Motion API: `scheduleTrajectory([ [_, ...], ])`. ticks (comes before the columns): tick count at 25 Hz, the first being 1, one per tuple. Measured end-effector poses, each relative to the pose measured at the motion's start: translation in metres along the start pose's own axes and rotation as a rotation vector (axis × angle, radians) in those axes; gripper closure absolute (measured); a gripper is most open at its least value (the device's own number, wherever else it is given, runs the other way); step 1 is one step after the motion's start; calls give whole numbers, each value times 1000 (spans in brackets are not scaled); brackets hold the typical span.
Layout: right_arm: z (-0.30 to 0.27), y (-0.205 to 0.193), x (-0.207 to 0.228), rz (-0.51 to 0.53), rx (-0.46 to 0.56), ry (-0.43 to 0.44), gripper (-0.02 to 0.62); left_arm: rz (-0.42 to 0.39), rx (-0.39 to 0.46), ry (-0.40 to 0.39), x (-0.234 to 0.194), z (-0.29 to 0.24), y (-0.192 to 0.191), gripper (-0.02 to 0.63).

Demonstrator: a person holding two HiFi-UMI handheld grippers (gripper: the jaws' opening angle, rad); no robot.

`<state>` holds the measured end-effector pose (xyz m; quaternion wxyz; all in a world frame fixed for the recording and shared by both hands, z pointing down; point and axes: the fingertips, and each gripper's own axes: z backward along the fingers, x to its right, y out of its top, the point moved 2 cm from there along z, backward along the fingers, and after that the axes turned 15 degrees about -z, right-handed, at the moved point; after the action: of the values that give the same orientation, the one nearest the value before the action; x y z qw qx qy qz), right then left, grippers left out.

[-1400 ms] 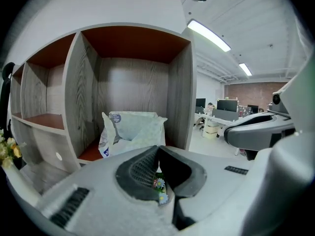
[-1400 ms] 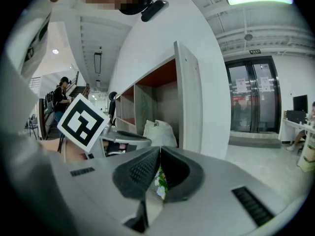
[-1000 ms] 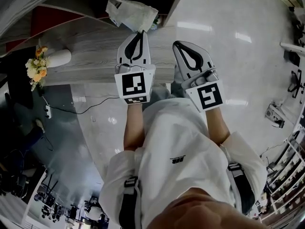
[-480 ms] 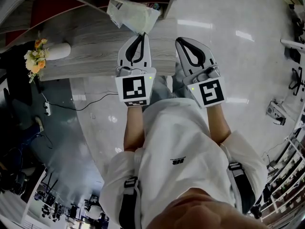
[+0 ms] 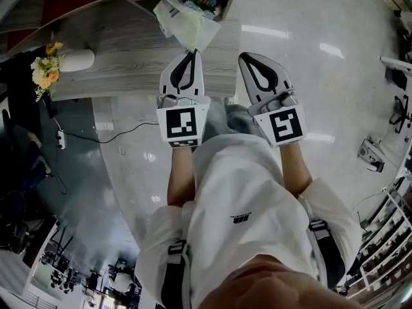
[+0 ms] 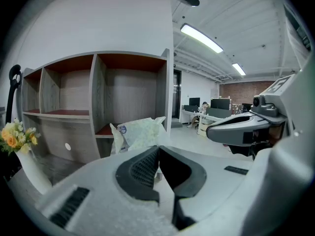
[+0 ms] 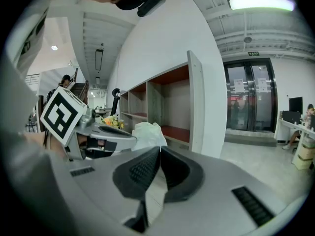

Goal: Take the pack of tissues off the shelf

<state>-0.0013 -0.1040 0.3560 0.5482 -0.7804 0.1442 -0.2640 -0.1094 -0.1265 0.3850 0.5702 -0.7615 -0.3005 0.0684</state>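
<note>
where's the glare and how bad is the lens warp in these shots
Head view: white glare streaks on the glossy floor, and the shelf edges bow with the wide lens. Left gripper view: ceiling lamp blown out, corners black, left tongs looming large over the pack of tissues. Right gripper view: same black corners, its lamp strip overexposed too.

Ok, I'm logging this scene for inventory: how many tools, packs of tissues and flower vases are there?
tools: 2, the left tool and the right tool
pack of tissues: 1
flower vase: 1
total: 4
</note>
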Motion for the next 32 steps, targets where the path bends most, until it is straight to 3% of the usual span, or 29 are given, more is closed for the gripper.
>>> scheduleTrajectory([
  [13,12,-40,-9,-9,-66,35,569,26,-54,-4,30,17,-40,575],
  [32,-4,-108,-18,-41,-165,61,569,61,-132,-15,38,17,-111,575],
])
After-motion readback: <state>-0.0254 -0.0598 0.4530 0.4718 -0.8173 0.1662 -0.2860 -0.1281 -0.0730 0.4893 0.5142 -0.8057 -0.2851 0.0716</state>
